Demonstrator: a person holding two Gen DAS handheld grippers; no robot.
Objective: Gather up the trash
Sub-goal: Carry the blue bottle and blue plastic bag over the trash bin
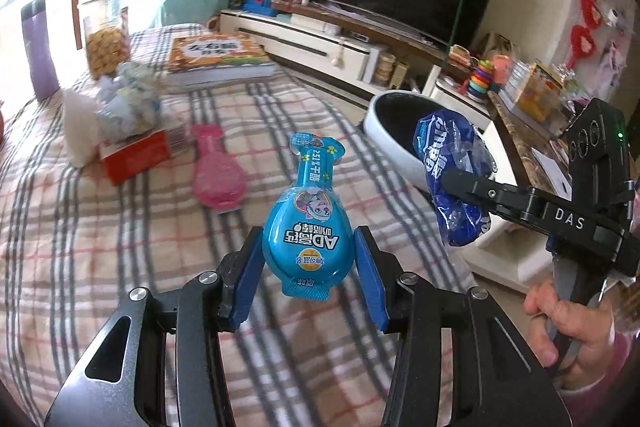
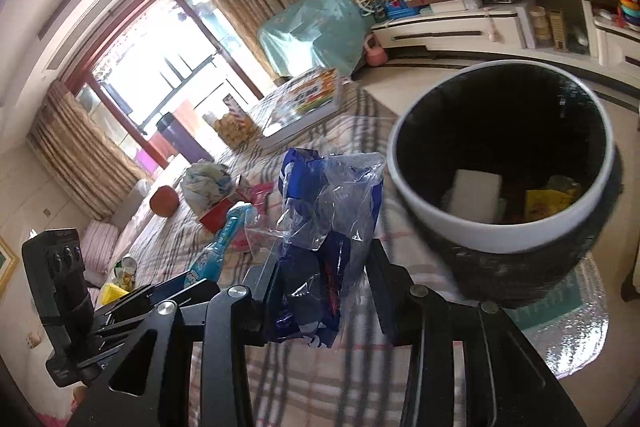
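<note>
Blue flask-shaped snack packet (image 1: pixel 304 223) sits clamped in the left gripper (image 1: pixel 306 279); the right gripper (image 2: pixel 320 291) pinches a crumpled blue plastic wrapper (image 2: pixel 320 227). Carrying step (bin ahead): next, bring both over the white-rimmed black bin (image 2: pixel 472 223), then release.

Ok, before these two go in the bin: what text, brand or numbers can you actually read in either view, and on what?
"DAS": white letters on the right gripper.
"AD": large white letters, upside down, on the light blue pouch in the left gripper; Chinese characters follow.
Book: large Chinese title, too blurred to quote.
Dark blue plastic wrapper: white lettering, crumpled, unreadable.
Red box and pink pouch: print too small.
</note>
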